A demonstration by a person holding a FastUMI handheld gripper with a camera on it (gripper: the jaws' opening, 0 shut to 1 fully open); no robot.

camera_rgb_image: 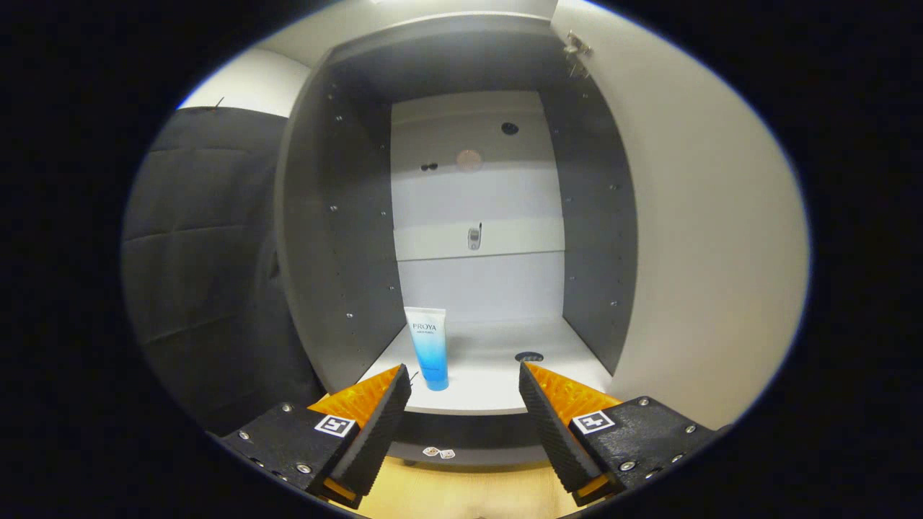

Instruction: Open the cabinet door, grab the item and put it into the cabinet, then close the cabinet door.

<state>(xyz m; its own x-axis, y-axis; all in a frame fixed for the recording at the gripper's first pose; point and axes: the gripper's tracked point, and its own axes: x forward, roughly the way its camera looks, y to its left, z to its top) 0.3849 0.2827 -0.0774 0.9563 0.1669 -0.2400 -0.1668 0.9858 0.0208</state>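
A blue and white tube (429, 347) stands upright on its cap on the cabinet floor (490, 382), near the left inner wall and close to the front lip. The cabinet (339, 238) is open, its white door (707, 238) swung out to the right. My gripper (465, 378) is open just in front of the cabinet floor's edge, with nothing between its fingers. The tube stands just beyond the left fingertip (400, 382), apart from it.
The cabinet's back panel (476, 194) carries a small metal fitting and a few holes. A dark round hole (528, 356) lies in the floor ahead of the right finger. Black cloth (209, 267) hangs left of the cabinet. A wooden surface (461, 490) lies below the fingers.
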